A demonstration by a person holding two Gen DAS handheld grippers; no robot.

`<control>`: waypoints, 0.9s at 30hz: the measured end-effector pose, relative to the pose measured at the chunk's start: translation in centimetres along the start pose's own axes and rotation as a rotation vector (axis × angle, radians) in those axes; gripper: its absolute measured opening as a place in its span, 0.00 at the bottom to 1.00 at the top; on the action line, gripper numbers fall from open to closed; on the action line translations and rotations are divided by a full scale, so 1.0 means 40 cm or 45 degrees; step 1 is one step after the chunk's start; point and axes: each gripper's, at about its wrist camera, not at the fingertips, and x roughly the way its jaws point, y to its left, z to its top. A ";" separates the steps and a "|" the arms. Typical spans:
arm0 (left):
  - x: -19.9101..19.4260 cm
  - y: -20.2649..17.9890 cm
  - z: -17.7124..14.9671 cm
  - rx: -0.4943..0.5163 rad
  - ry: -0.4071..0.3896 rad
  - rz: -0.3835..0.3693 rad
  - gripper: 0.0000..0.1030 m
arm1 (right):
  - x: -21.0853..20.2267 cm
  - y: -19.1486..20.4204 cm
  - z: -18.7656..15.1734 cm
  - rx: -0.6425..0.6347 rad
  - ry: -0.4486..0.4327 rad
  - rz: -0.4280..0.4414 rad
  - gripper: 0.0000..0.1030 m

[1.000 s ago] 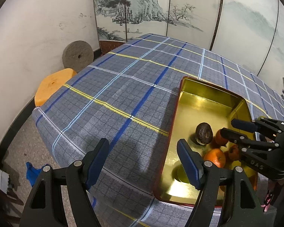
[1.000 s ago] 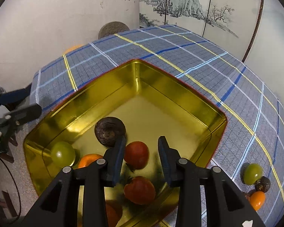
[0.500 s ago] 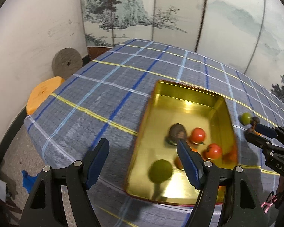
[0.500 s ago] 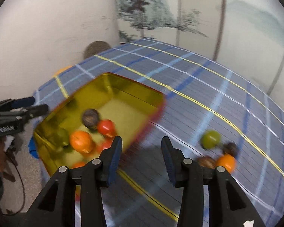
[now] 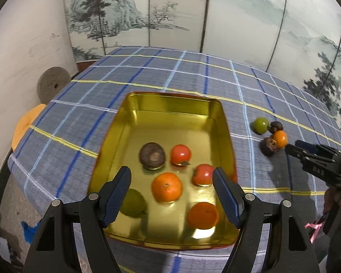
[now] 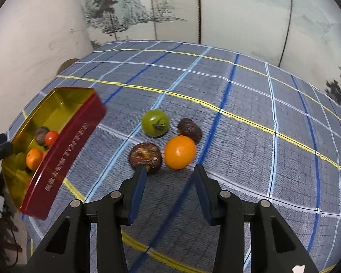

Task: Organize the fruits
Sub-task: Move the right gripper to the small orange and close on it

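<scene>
A gold tin (image 5: 170,104) with red outer walls (image 6: 63,157) sits on the checked blue cloth. It holds two red tomatoes (image 5: 180,154), two oranges (image 5: 167,186), a dark brown fruit (image 5: 151,155) and a green fruit (image 5: 133,202). My left gripper (image 5: 171,173) hovers open above the tin's near half, with nothing between its fingers. To the right of the tin, a green tomato (image 6: 155,122), two dark fruits (image 6: 145,157) and an orange (image 6: 180,152) lie in a cluster on the cloth. My right gripper (image 6: 170,168) is just short of that cluster, open and empty.
The table's left edge drops to the floor, where an orange stool (image 5: 26,125) and a round stone disc (image 5: 53,84) stand by the wall. A painted folding screen (image 5: 193,22) closes the back. A person's hand (image 5: 338,200) holds the right gripper.
My right gripper swung from above the tin rightward to the loose fruits, and its jaws widened a little. My left gripper shifted right, from over the bare cloth to over the tin.
</scene>
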 end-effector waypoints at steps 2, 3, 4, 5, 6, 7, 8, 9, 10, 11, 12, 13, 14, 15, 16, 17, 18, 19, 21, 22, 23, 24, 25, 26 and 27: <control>0.003 -0.013 0.002 0.013 0.003 -0.012 0.72 | 0.012 -0.009 0.006 0.028 0.008 0.003 0.39; 0.004 -0.017 0.003 0.016 0.003 -0.014 0.72 | 0.020 -0.013 0.012 0.042 0.014 0.004 0.39; 0.005 -0.020 0.004 0.020 0.003 -0.020 0.72 | 0.024 -0.014 0.016 0.048 0.018 0.001 0.39; 0.006 -0.023 0.006 0.022 0.003 -0.024 0.72 | 0.030 -0.014 0.019 0.052 0.023 -0.009 0.39; 0.006 -0.025 0.007 0.024 0.003 -0.028 0.72 | 0.036 -0.015 0.024 0.056 0.029 -0.016 0.39; 0.008 -0.028 0.009 0.025 0.003 -0.032 0.72 | 0.045 -0.017 0.031 0.068 0.038 -0.016 0.39; 0.009 -0.030 0.010 0.026 0.003 -0.034 0.72 | 0.051 -0.021 0.036 0.083 0.045 -0.011 0.39; 0.011 -0.033 0.011 0.026 0.005 -0.037 0.72 | 0.060 -0.024 0.042 0.098 0.054 -0.008 0.39; 0.013 -0.033 0.011 0.026 0.006 -0.039 0.72 | 0.066 -0.026 0.044 0.110 0.061 -0.011 0.39; 0.015 -0.035 0.012 0.027 0.008 -0.043 0.72 | 0.073 -0.031 0.048 0.119 0.068 -0.018 0.39; 0.017 -0.037 0.013 0.028 0.009 -0.045 0.72 | 0.080 -0.033 0.050 0.127 0.077 -0.022 0.39; 0.018 -0.036 0.013 0.029 0.010 -0.046 0.72 | 0.087 -0.034 0.053 0.133 0.085 -0.027 0.38; 0.019 -0.038 0.013 0.029 0.011 -0.049 0.72 | 0.090 -0.036 0.057 0.139 0.084 -0.031 0.38; 0.020 -0.041 0.015 0.030 0.011 -0.054 0.72 | 0.093 -0.038 0.059 0.142 0.085 -0.028 0.38; 0.021 -0.041 0.015 0.031 0.012 -0.054 0.72 | 0.098 -0.039 0.063 0.145 0.092 -0.022 0.38; 0.021 -0.044 0.015 0.033 0.012 -0.055 0.72 | 0.104 -0.039 0.065 0.148 0.098 -0.018 0.38; 0.022 -0.046 0.017 0.035 0.012 -0.056 0.72 | 0.107 -0.038 0.065 0.150 0.102 -0.015 0.37; 0.023 -0.048 0.019 0.036 0.012 -0.058 0.72 | 0.110 -0.036 0.064 0.148 0.108 -0.020 0.36; 0.025 -0.051 0.022 0.038 0.011 -0.060 0.72 | 0.122 -0.033 0.057 0.132 0.131 -0.044 0.34; 0.026 -0.055 0.024 0.040 0.011 -0.060 0.72 | 0.127 -0.034 0.053 0.131 0.140 -0.045 0.34; 0.027 -0.057 0.025 0.042 0.011 -0.059 0.72 | 0.125 -0.035 0.050 0.125 0.123 -0.046 0.34; 0.027 -0.061 0.027 0.045 0.012 -0.059 0.72 | 0.124 -0.033 0.048 0.115 0.118 -0.047 0.33; 0.028 -0.065 0.027 0.046 0.014 -0.059 0.72 | 0.125 -0.033 0.048 0.111 0.111 -0.046 0.33; 0.029 -0.070 0.028 0.049 0.015 -0.061 0.72 | 0.125 -0.033 0.049 0.106 0.107 -0.044 0.33; 0.029 -0.078 0.029 0.053 0.015 -0.062 0.72 | 0.125 -0.033 0.048 0.099 0.100 -0.044 0.33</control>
